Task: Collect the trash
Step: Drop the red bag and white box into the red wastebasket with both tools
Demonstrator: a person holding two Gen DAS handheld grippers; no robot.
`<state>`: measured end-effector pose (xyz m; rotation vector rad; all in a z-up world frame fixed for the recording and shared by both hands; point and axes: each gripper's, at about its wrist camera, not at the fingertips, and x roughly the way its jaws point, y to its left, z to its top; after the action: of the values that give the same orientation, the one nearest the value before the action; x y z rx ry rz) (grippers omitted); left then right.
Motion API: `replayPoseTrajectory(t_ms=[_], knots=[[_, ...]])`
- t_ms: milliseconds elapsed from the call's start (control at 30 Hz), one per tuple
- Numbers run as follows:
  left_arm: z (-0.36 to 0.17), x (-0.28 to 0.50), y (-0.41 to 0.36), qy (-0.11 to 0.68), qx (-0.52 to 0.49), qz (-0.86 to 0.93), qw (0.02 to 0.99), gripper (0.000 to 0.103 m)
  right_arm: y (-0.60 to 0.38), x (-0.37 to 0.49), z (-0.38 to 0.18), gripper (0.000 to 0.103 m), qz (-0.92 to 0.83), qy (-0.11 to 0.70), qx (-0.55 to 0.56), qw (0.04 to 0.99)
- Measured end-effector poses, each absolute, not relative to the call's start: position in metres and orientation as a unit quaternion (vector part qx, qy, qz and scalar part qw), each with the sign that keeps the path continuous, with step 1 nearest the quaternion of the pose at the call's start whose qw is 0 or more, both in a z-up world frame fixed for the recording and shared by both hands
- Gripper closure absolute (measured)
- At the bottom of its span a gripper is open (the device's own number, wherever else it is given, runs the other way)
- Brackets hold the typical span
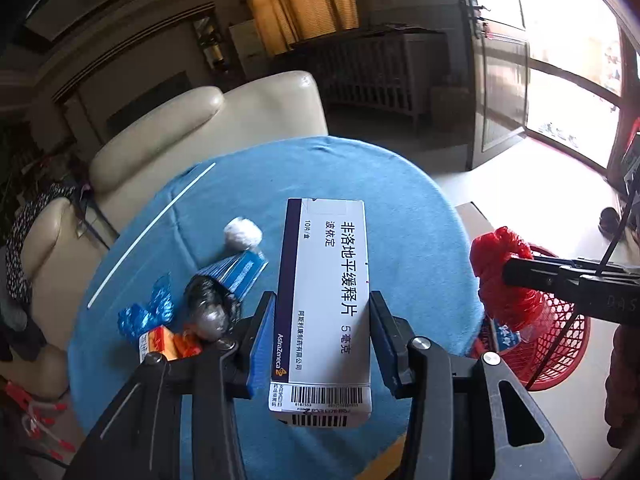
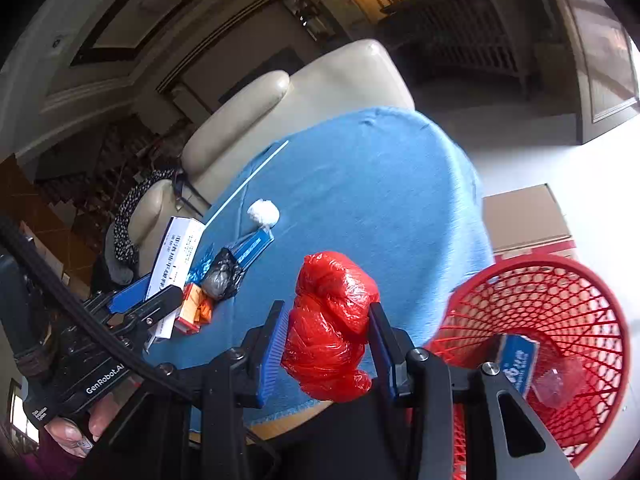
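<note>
Meanwhile, left gripper [image 1: 322, 316] clamps a medicine box [image 1: 324, 304]; right gripper [image 2: 328, 326] clamps a red bag [image 2: 330, 320]; red basket [image 2: 560, 280] holds a blue packet [image 2: 518, 360].

Blue-clothed table [image 1: 380, 184] bears straw [image 1: 148, 236], tissue [image 1: 243, 232].

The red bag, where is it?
The red bag is squeezed in the right hand-held gripper, over the blue table's near edge, left of the red basket.
</note>
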<state>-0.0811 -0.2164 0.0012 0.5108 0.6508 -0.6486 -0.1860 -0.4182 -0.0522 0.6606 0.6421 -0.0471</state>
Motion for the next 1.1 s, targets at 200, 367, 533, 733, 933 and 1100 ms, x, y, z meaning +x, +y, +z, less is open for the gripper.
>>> replayPoseTrajectory(t_ms=[200,367,533,733,933,1100], knots=[[-0.001,-0.098,-0.240,0.298,0.263,-0.333,0.855,0.056,-0.437,-0.209,-0.049,0.060,-0.052,0.295,0.325,0.897],[-0.001,-0.110,-0.261,0.296,0.271,-0.359,0.843,0.056,-0.452,-0.229,-0.053,0.060,-0.083,0.293,0.330,0.894],[-0.004,-0.119,-0.282,0.303,0.270,-0.394,0.825,0.056,-0.467,-0.247,-0.059,0.060,-0.109,0.292,0.337,0.888],[-0.014,-0.131,-0.308,0.327,0.262,-0.445,0.792,0.056,-0.487,-0.270,-0.068,0.059,-0.140,0.290,0.353,0.878],[-0.026,-0.142,-0.323,0.346,0.263,-0.477,0.764,0.056,-0.505,-0.289,-0.073,0.059,-0.165,0.283,0.368,0.870],[-0.033,-0.149,-0.335,0.359,0.256,-0.502,0.744,0.055,-0.513,-0.297,-0.074,0.058,-0.174,0.276,0.374,0.868]])
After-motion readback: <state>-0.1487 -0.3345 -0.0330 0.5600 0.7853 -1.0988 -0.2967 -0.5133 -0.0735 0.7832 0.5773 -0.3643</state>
